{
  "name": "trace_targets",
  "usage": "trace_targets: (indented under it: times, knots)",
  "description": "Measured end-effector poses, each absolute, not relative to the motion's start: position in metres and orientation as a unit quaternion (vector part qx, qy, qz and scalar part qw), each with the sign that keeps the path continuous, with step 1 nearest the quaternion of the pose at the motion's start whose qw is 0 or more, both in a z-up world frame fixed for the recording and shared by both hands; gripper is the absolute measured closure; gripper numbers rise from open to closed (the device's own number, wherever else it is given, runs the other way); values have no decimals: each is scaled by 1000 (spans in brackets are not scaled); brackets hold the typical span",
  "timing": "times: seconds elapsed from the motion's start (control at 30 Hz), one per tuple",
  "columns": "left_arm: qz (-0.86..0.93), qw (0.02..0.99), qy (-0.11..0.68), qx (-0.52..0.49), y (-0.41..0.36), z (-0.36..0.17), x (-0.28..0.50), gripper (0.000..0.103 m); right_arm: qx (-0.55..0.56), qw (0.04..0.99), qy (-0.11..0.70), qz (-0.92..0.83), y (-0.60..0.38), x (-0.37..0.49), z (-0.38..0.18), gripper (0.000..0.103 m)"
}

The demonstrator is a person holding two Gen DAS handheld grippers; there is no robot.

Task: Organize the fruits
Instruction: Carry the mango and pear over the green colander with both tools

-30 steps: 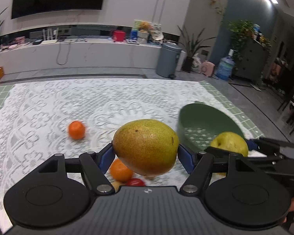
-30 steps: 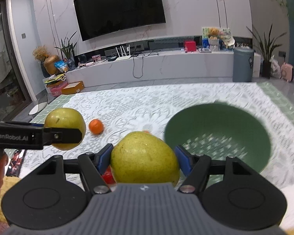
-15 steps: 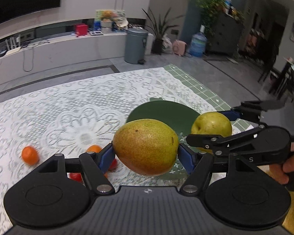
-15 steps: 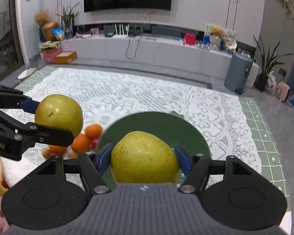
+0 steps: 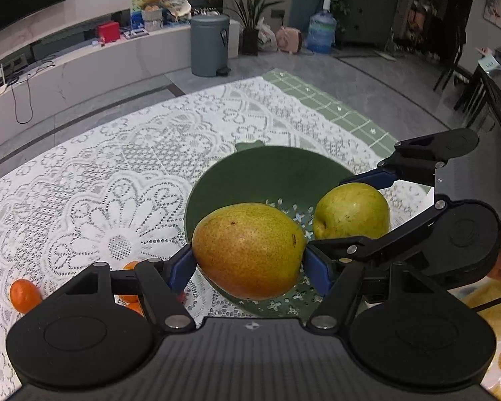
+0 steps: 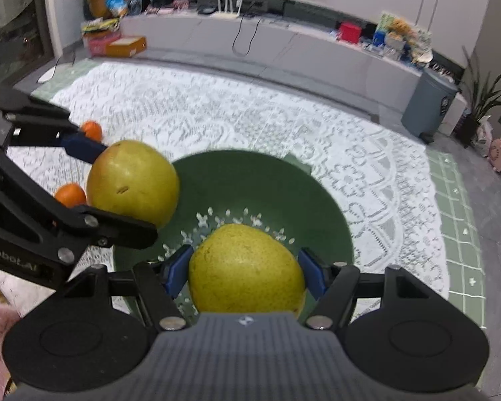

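I had swung both pears over the bowl (image 5: pixel 217 180), now frame centre; left gripper (image 5: pixel 248 264) and right gripper (image 6: pixel 245 269) each clamped one, ready for release.

The bowl (image 5: pixel 267 173) sits on the table (image 5: pixel 100 173); the left tongs (image 5: pixel 248 260) hold one pear (image 5: pixel 248 250) over its left rim; the right tongs (image 6: pixel 245 269) hold another pear (image 6: pixel 245 267) over its middle; small oranges (image 5: pixel 23 294) lie left of the bowl, beyond the left tongs.
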State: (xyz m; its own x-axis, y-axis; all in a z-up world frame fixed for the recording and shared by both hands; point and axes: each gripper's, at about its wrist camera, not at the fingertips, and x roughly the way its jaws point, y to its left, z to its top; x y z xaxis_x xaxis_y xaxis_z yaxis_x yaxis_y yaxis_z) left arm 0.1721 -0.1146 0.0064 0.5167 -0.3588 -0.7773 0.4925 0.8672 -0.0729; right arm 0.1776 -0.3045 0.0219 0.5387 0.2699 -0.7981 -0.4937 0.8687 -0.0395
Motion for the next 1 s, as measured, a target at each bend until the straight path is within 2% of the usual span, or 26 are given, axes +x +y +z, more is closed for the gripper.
trace_targets:
  times: [0.27,0.73,1.0]
  knots:
    - [-255,853,445,100,-120,-9,185,23,-144,840,465,238,-300,198,-1,37]
    - [-310,835,423,169,-139,-18,182,23,-200,799,500,268,-299,207,-22,37]
    - [-320,815,452,171,-148,-31,188,23,-207,789,509,277,-304,211,-26,39]
